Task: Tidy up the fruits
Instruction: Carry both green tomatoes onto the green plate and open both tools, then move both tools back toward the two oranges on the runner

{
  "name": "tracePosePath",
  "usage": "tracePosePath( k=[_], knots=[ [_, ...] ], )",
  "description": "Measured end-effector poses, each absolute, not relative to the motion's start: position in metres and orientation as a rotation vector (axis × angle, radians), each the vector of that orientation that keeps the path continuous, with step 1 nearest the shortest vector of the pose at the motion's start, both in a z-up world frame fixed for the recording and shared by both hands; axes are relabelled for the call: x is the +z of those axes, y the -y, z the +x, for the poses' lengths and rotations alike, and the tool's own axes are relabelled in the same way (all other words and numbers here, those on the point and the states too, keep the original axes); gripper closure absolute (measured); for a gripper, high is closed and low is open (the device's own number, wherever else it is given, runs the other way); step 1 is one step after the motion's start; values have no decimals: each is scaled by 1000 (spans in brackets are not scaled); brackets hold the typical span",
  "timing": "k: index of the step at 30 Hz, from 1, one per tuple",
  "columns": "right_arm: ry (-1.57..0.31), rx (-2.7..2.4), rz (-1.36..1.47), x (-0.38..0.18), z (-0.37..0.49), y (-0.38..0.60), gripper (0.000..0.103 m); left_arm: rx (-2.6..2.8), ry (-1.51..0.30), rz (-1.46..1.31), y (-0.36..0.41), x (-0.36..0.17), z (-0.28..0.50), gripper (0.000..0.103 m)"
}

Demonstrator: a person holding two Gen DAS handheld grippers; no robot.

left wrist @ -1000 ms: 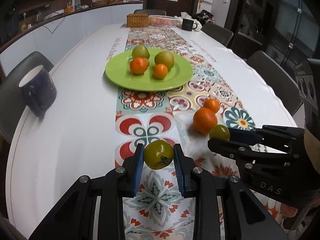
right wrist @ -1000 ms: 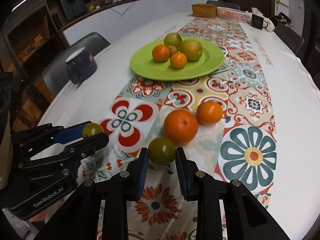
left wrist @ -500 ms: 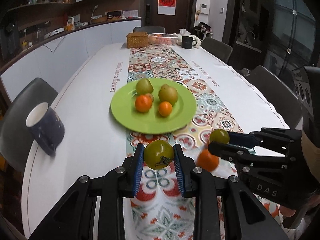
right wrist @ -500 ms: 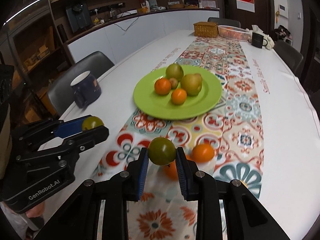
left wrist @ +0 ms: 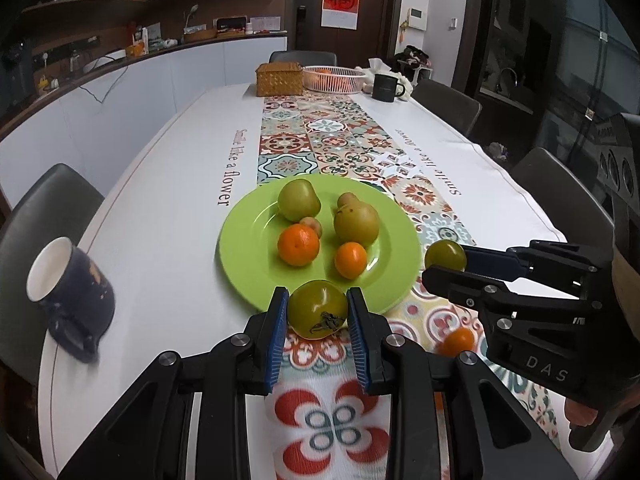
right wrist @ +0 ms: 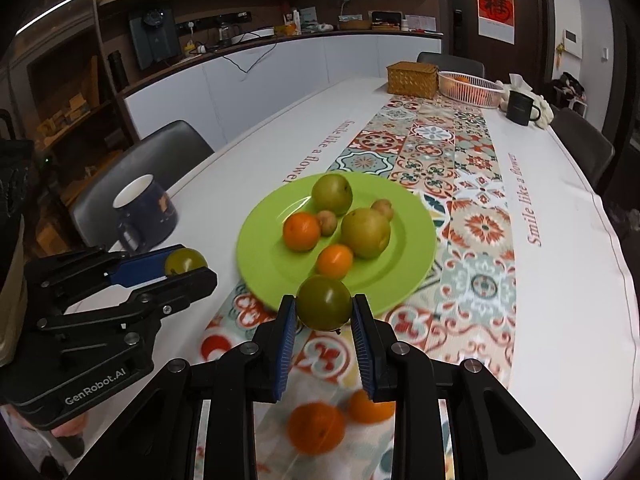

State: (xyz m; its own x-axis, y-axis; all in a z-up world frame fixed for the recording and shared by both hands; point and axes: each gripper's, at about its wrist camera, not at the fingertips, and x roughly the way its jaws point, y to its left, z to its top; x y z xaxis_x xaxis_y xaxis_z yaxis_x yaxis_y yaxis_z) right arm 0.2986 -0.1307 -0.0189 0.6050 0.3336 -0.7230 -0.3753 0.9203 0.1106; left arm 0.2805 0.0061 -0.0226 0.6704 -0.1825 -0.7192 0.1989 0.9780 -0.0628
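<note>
green plate (left wrist: pixel 248 256): oranges, pears | left gripper (left wrist: pixel 318 312): green tomato (left wrist: pixel 317 309)

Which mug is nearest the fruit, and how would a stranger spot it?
Start from the green plate on the long table. Beside it, near the table edge by a grey chair, stands a dark blue mug with a white inside. The other mug, black, sits at the table's far end.

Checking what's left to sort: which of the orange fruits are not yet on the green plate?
Two orange fruits lie on the patterned runner, below the right gripper; the other two oranges sit on the green plate.
</note>
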Motion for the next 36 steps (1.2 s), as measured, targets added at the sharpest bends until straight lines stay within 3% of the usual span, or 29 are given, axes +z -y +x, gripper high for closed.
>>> tracePosePath(
  k=[17,19,21,29,36],
  knots=[
    [-902,413,-48,-58,356,132,74,-213,-896,18,-6,-61,330,73],
    [-896,408,-52,-58,358,132,74,-211,-899,22,-6,-61,332,71],
    [-893,398,-48,-58,359,133,70,-205,-902,21,-6,-60,331,60],
    [-849,390,-65,-41,338,140,67,-175,-848,31,-8,-42,301,48],
    [-787,412,-69,-15,304,150,57,-173,-780,37,-1,-13,267,40]
  ],
)
